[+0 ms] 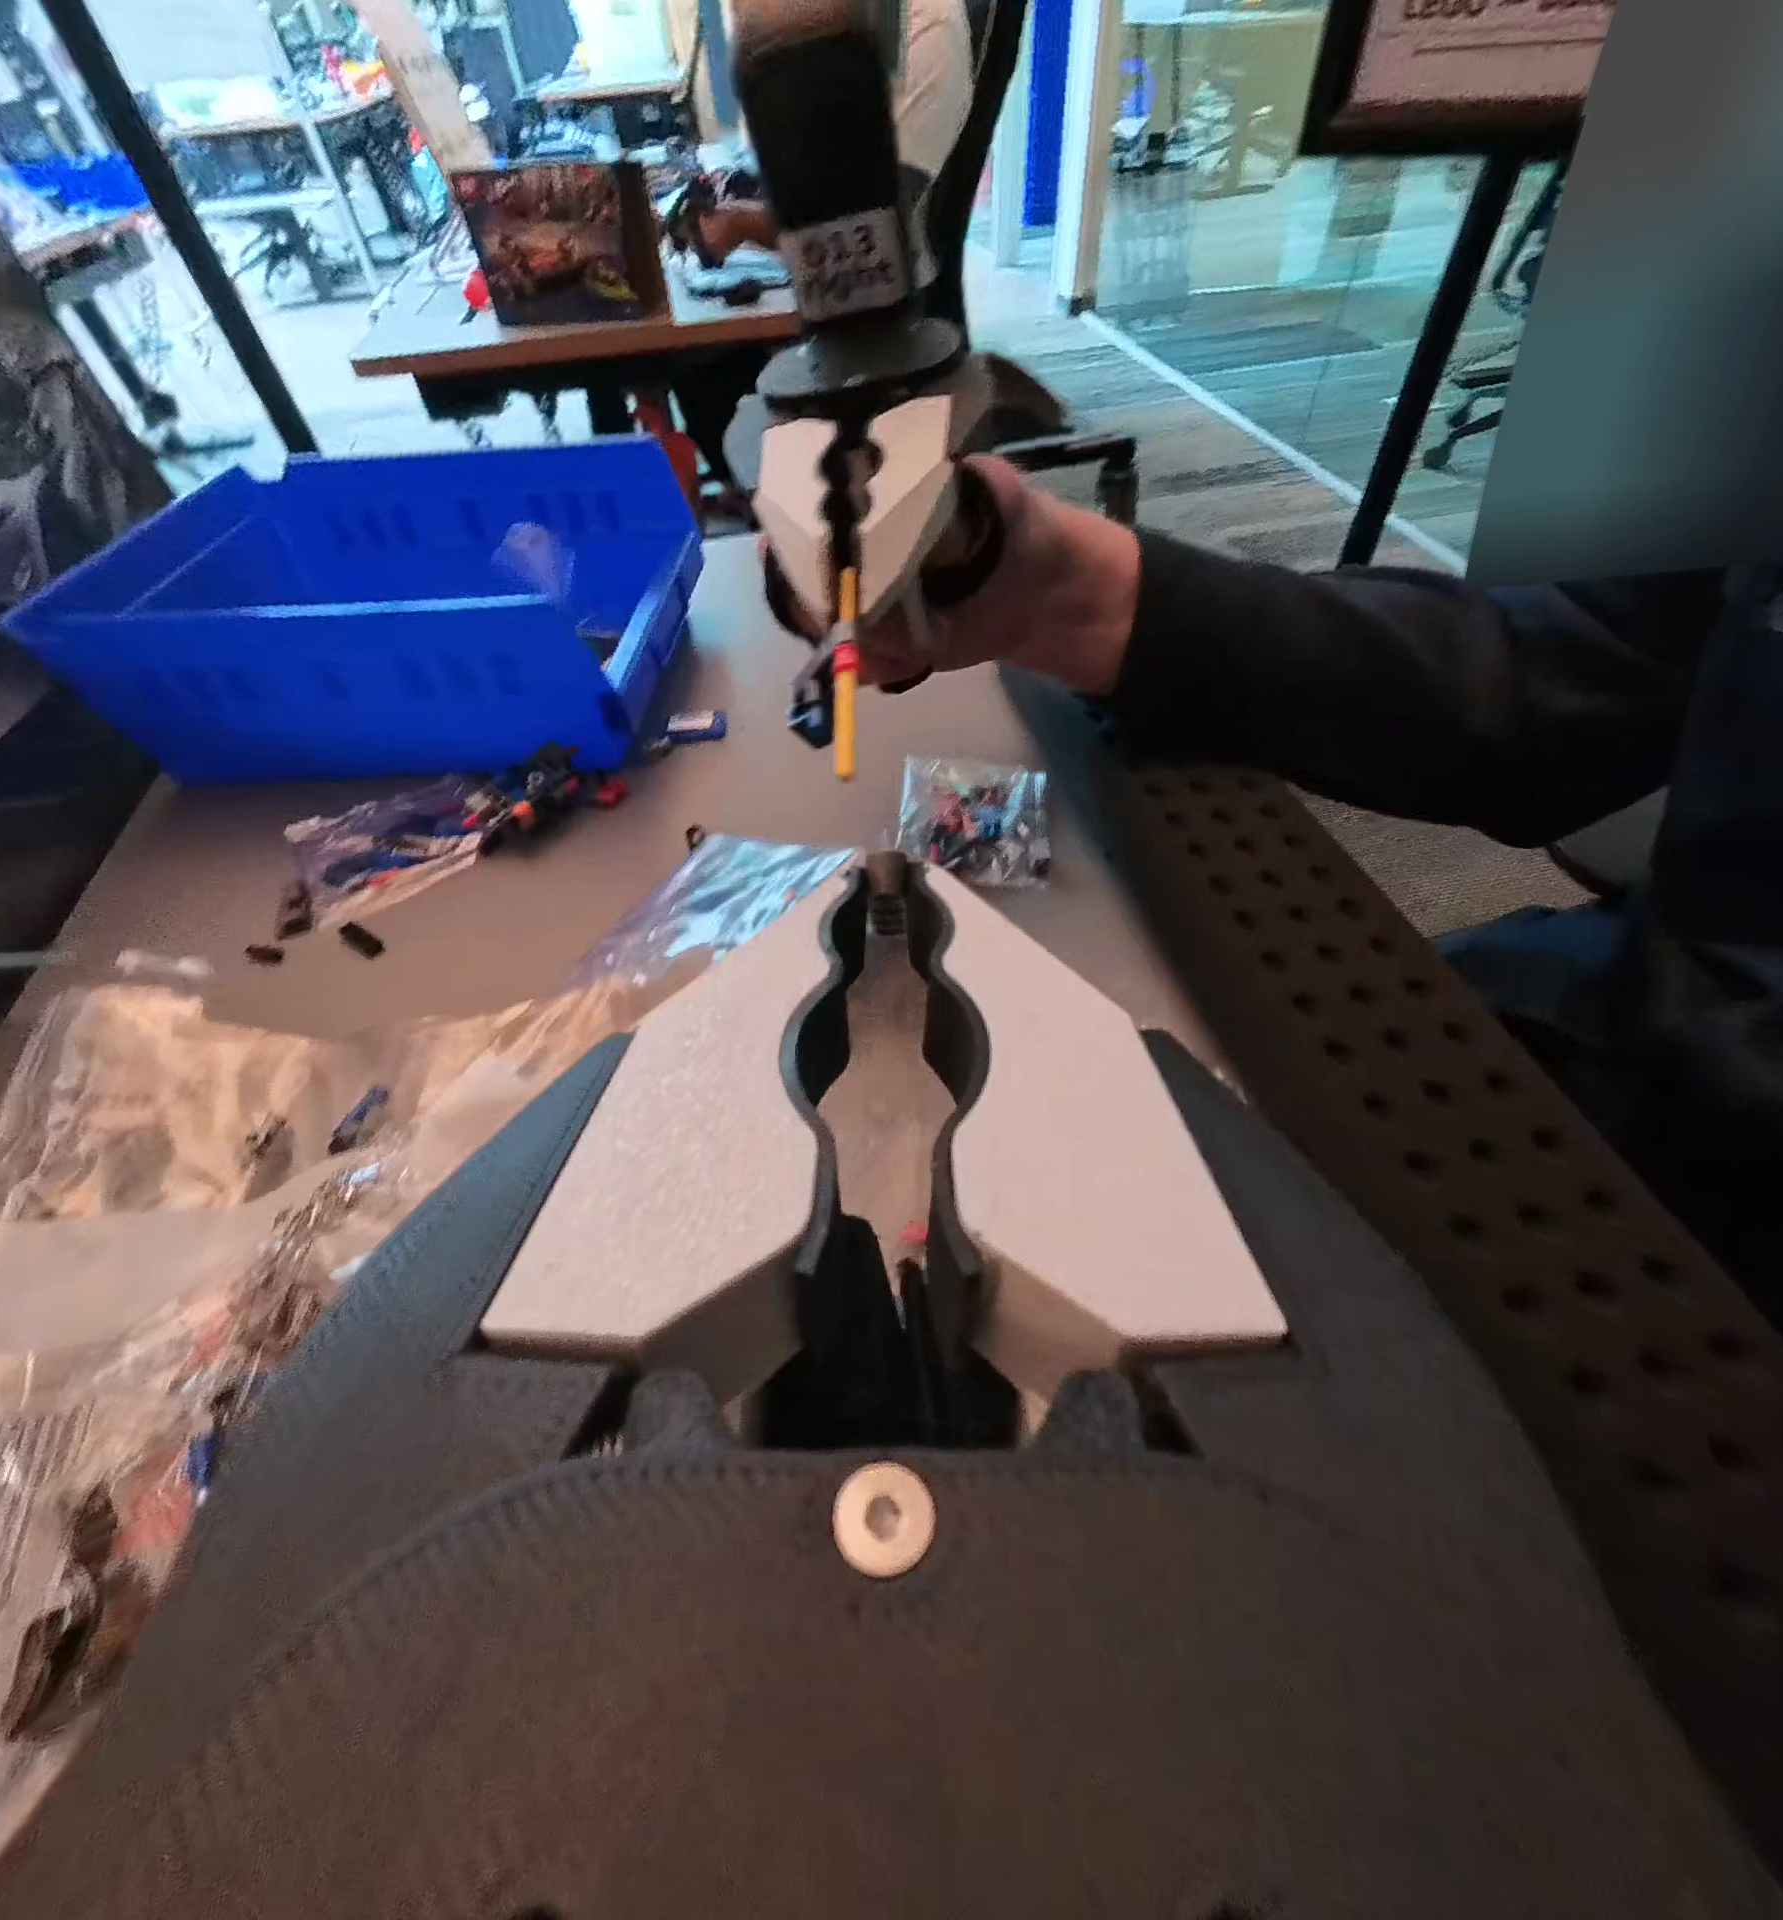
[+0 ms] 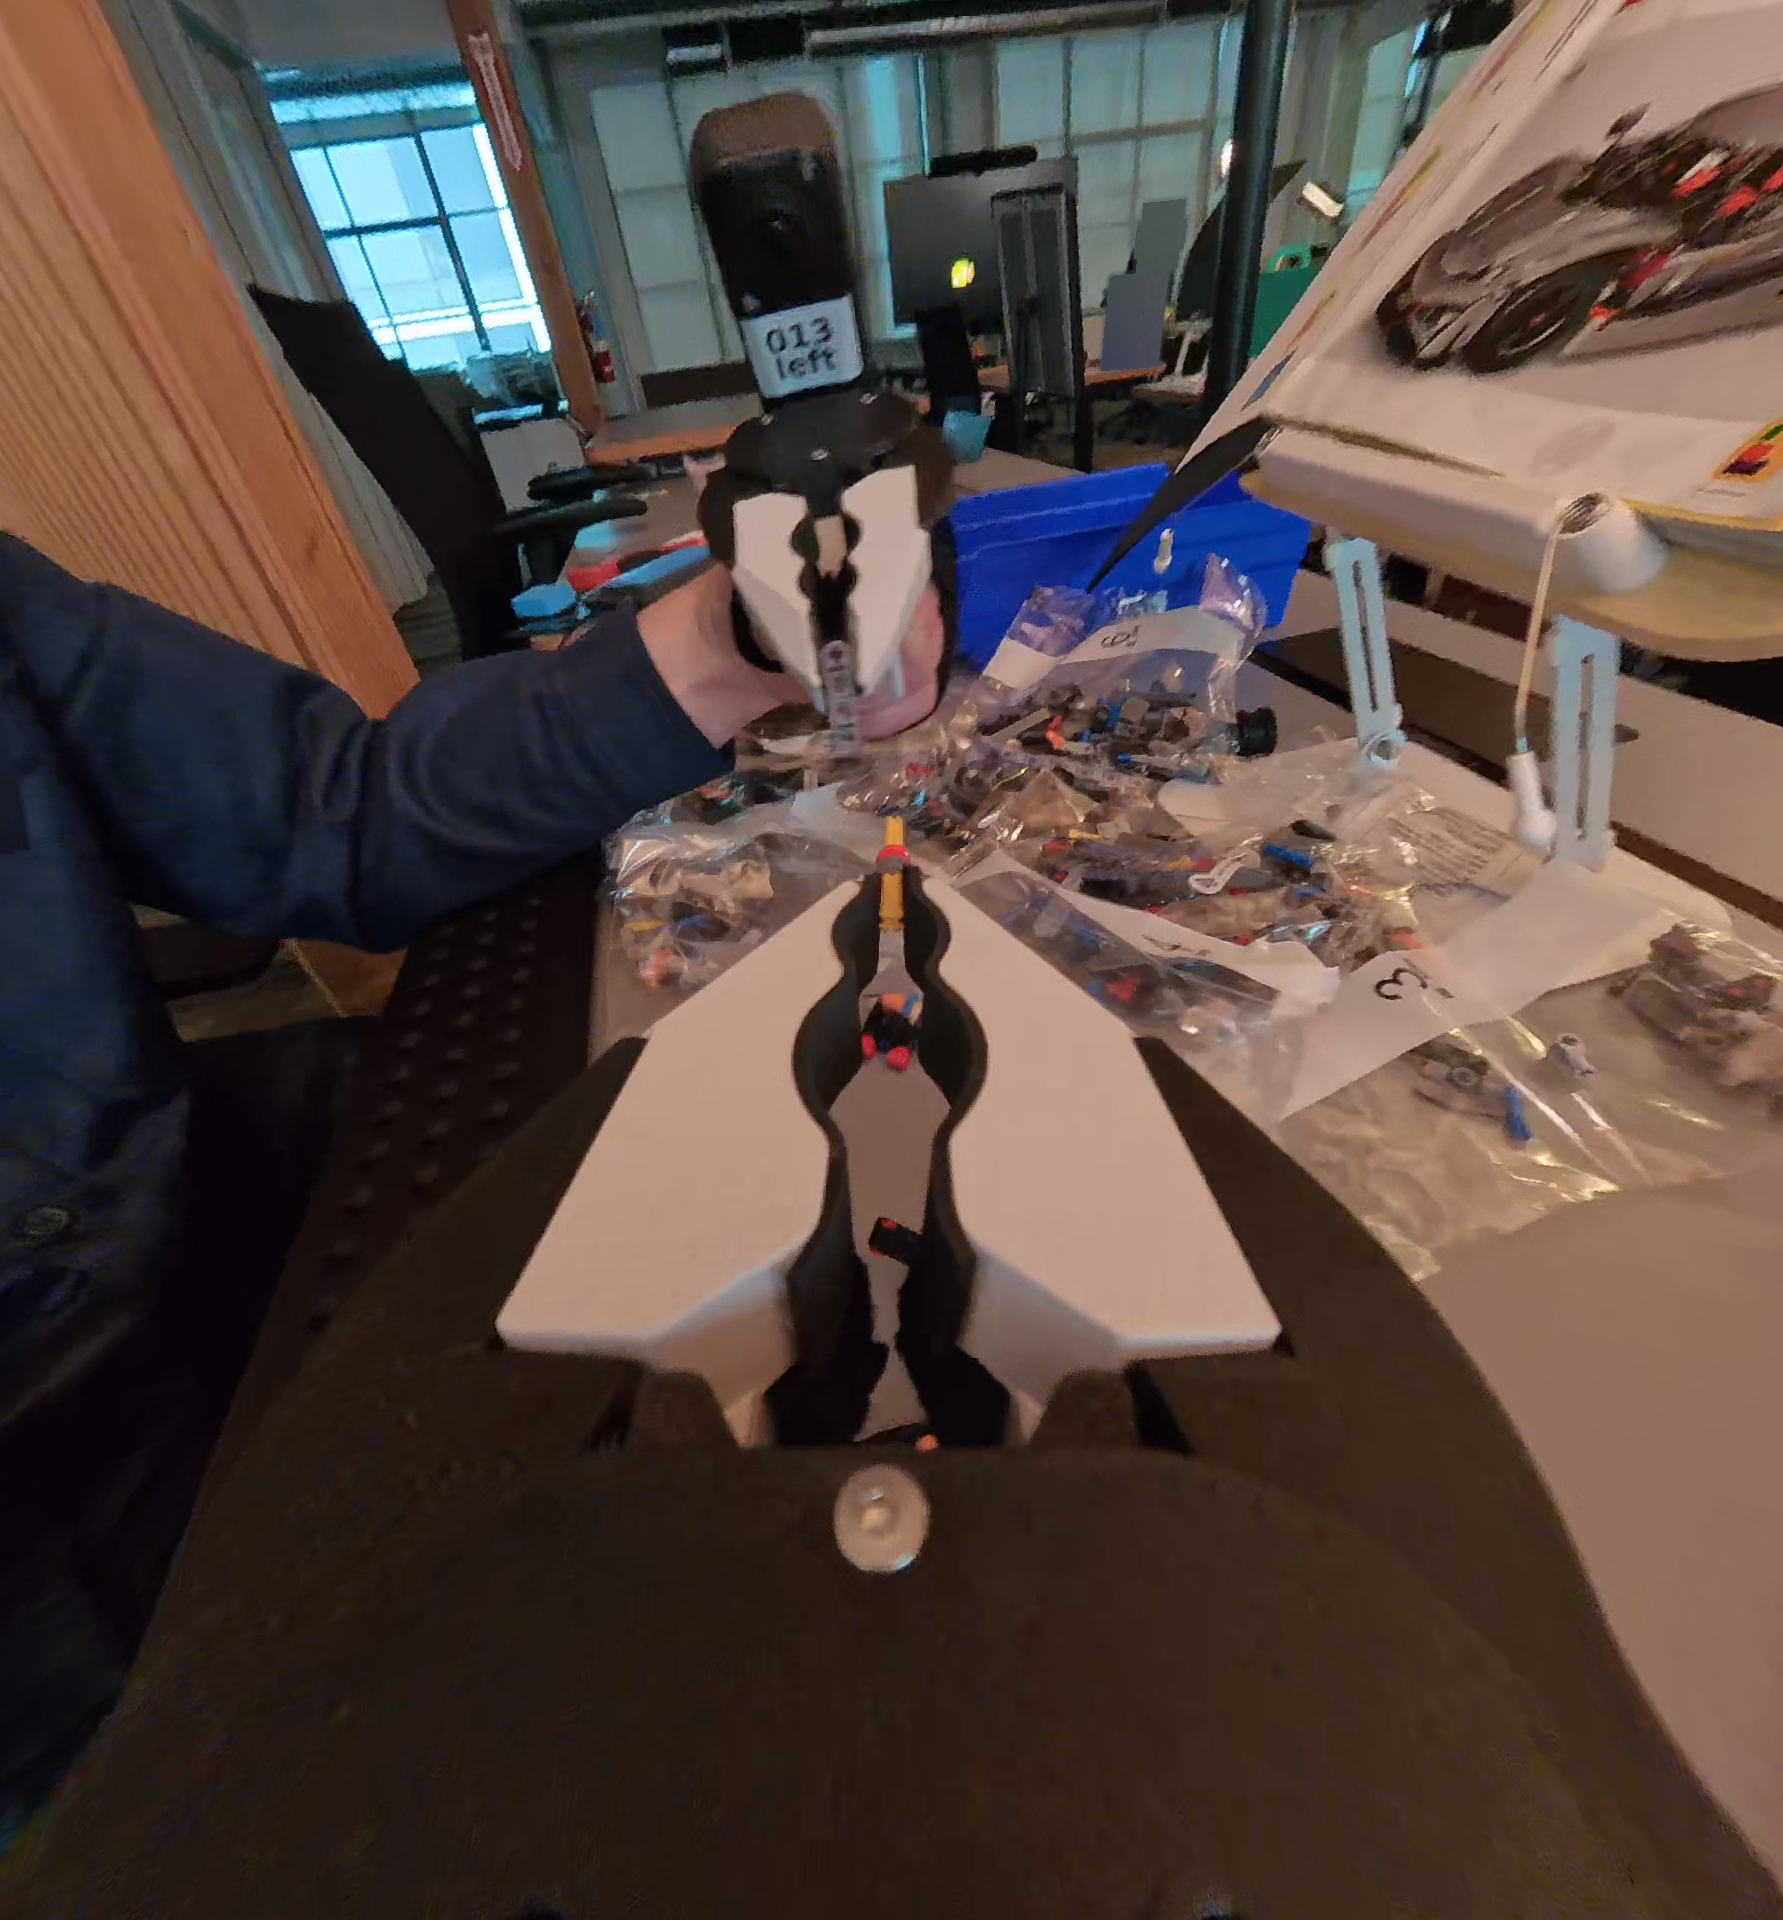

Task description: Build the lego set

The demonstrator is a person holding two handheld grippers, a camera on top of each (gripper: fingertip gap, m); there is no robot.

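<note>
The right gripper (image 2: 892,883) is clenched on a yellow rod (image 2: 893,868) that carries a red collar and a small blue piece. The left gripper (image 1: 885,868) is clenched on a thin grey beam with holes (image 2: 838,691). Both parts hang in the air above the table (image 1: 866,644), the two grippers facing each other tip to tip.

Taking the yellow rod as the landmark: in the right wrist view the grey beam sits straight ahead of the rod's free end and a little higher, apart from it, with a clear gap between. The rod's long axis runs along the right gripper's fingers and points toward the beam. The beam's long axis runs along the left gripper's fingers, back toward the rod. So the two parts lie roughly end to end, not crossed.

Judging from this, a rod-into-hole join would need one part turned crosswise first. Beyond the rod, bags of loose pieces (image 2: 1105,748) cover the table, and a blue bin (image 1: 367,613) stands farther off to its side.
</note>
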